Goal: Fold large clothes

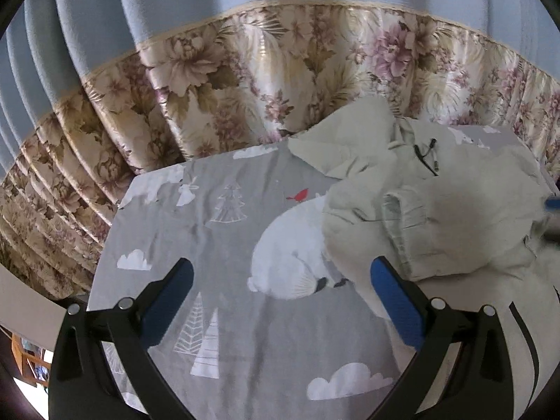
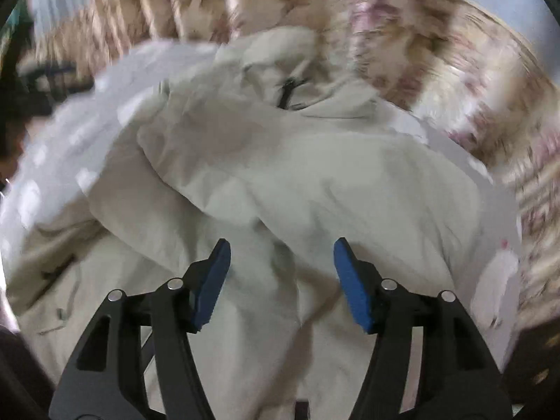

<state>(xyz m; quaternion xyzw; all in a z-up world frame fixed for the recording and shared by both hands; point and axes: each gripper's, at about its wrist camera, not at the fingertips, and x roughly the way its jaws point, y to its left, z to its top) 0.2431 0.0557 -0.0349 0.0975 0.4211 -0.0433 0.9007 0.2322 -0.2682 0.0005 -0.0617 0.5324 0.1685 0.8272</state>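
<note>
A large pale cream jacket (image 1: pixel 451 206) lies crumpled on the right half of a grey bedsheet (image 1: pixel 227 238) printed with white animals and trees. Its collar, with a black cord, points toward the curtain. My left gripper (image 1: pixel 280 276) hangs open above the sheet, its right pad beside the jacket's near edge, nothing between the fingers. In the blurred right wrist view the same jacket (image 2: pixel 315 182) fills the middle. My right gripper (image 2: pixel 281 262) is open above its folded cloth, and nothing is held.
A floral curtain (image 1: pixel 245 80) with a blue upper part hangs just behind the bed. The bed's left edge (image 1: pixel 115 217) drops off toward the curtain. A blurred dark shape (image 2: pixel 31 80) sits at the left of the right wrist view.
</note>
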